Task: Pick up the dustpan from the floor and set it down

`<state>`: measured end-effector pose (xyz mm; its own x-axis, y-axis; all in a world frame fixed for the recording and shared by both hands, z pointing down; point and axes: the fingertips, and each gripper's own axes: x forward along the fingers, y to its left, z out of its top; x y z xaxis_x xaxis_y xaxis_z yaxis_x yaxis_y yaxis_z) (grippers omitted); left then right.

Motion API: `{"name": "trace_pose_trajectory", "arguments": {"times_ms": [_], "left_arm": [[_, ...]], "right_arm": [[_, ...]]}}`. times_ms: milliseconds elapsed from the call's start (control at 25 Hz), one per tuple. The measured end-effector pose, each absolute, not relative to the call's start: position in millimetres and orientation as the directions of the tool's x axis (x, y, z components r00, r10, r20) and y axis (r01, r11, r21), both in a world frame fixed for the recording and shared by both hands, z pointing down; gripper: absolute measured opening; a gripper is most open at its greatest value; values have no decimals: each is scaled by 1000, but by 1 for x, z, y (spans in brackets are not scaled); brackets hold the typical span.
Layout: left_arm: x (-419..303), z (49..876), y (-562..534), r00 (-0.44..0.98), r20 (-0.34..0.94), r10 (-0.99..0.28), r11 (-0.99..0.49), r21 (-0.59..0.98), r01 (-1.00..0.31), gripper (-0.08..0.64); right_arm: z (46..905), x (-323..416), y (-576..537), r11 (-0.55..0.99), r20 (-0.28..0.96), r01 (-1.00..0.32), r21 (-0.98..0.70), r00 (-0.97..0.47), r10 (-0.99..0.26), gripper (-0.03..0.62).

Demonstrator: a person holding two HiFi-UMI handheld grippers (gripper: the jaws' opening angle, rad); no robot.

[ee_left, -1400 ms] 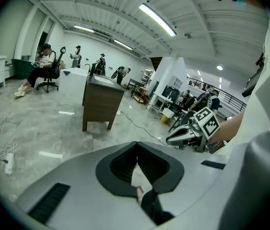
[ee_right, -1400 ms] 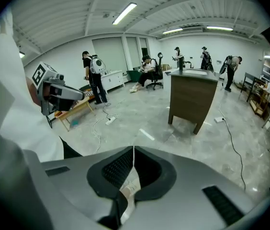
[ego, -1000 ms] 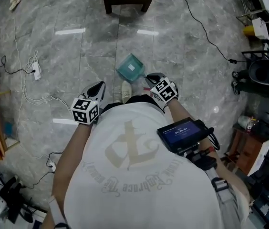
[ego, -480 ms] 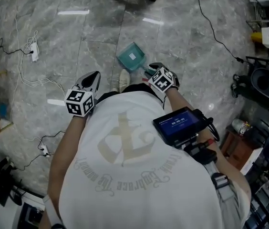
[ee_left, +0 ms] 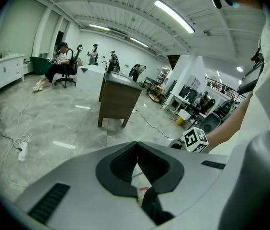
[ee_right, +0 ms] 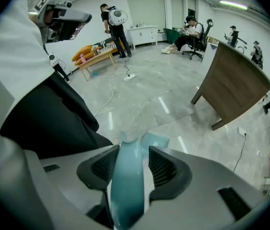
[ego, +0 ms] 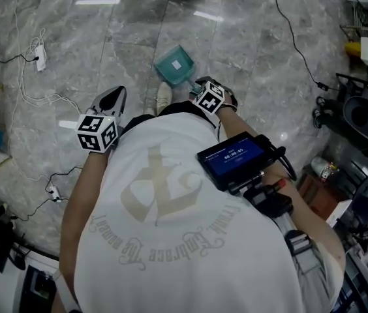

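One teal dustpan [ego: 175,65] is seen on the grey marble floor [ego: 256,44], just ahead of the single pale shoe [ego: 164,96] that shows past the person's shirt. Its long axis is laid from the right gripper [ego: 198,83] away from the person: the pan end is pointed away, up and to the left in the head view, and the handle [ee_right: 128,176] is turned back toward the person.

Two grippers are counted. In the right gripper view the handle is framed between the jaws, which are opening; it is laid against one pad [ee_right: 104,169], while a gap is left at the other, so no grip is made on it. The left gripper [ego: 115,91] is held well apart from the dustpan, to the left, with its jaws brought together at the tips and nothing caught between them.
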<state>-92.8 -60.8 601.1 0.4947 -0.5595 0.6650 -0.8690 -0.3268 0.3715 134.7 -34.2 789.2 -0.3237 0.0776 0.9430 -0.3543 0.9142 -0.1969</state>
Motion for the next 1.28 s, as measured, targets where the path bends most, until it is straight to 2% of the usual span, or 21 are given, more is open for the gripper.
{"name": "trace_pose_trajectory", "arguments": {"times_ms": [120, 320, 880, 1280], "left_arm": [[-92, 597, -57, 484, 671, -562, -320, 364, -875, 12], [-98, 587, -48, 448, 678, -583, -292, 339, -894, 11], [-109, 582, -47, 400, 663, -633, -253, 312, -916, 11], [-125, 584, -35, 397, 662, -636, -247, 313, -917, 11]], "right_arm": [[802, 145, -23, 899, 946, -376, -227, -306, 111, 196], [807, 158, -15, 891, 949, -400, -216, -299, 96, 165], [806, 156, -32, 931, 967, -359, -68, -252, -27, 84], [803, 152, -29, 960, 971, -281, 14, -224, -80, 72]]}}
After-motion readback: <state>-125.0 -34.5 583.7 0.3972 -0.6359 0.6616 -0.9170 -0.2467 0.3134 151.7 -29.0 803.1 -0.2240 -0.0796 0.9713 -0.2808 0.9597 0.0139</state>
